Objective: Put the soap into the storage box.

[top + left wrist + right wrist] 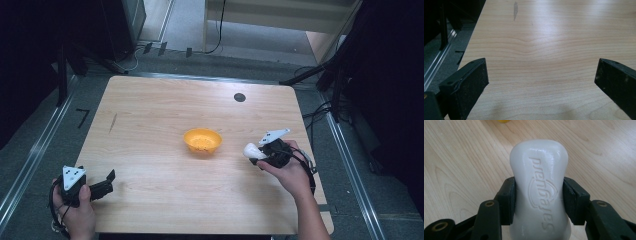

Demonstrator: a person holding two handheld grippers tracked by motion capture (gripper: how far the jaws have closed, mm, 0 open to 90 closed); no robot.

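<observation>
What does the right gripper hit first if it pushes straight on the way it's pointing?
Probably the orange bowl. The right gripper, shut on the white soap bar, points left across the table toward it, with bare wood between. Height is unclear, so the bar might pass above the rim.

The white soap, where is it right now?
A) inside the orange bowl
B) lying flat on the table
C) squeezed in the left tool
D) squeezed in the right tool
D: the right tool has both black jaws pressed against the sides of the white soap, off to the side of the orange bowl.
</observation>
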